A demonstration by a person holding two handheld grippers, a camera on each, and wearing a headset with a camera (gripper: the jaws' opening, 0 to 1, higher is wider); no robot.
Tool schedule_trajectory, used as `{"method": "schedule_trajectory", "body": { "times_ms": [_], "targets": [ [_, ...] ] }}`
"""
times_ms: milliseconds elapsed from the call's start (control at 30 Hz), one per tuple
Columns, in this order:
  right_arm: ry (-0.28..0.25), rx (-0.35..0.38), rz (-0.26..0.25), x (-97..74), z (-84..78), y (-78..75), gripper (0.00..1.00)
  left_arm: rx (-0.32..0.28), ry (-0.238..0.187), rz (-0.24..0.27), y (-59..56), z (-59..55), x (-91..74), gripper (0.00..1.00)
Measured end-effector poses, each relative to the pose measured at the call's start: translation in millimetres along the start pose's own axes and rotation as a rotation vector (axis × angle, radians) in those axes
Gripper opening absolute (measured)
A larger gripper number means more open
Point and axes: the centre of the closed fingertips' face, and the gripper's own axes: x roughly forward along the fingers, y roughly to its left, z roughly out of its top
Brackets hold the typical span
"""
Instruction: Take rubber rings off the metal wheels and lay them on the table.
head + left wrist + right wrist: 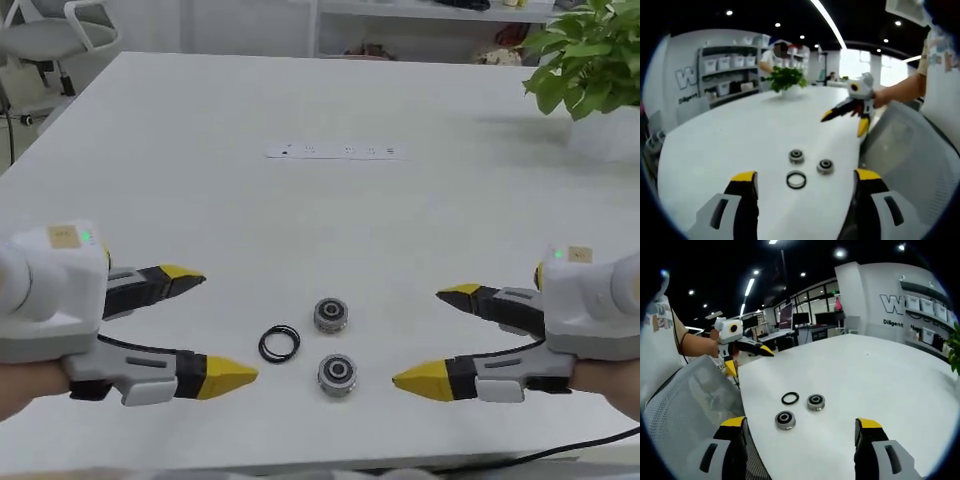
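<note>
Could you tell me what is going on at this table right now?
A person holds a two-jaw gripper in each hand over a white table. The left gripper and the right gripper are both open and empty, one on either side of the far metal wheel and the near metal wheel. A black rubber ring lies flat on the table beside the wheels, not touching them.

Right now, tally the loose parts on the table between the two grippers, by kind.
Metal wheels: 2
Black rubber rings: 2, lying overlapped left of the wheels; the head view reads as a pair, though the bands are thin
Total: 4
</note>
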Motion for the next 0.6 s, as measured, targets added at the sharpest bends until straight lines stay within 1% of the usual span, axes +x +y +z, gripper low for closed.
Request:
{"method": "schedule_trajectory", "body": {
  "times_ms": [267,600],
  "targets": [
    [0.006,-0.015,-0.002,-2.1,-0.2,8.8,0.90,0.001,-0.007,0.004,-3.5,3.0,-1.3,0.80],
    [-0.014,0.001,-0.020,-7.2,0.4,10.7,0.92,-0.001,-0.008,0.017,-5.3,0.8,-6.5,0.81]
  ]
}}
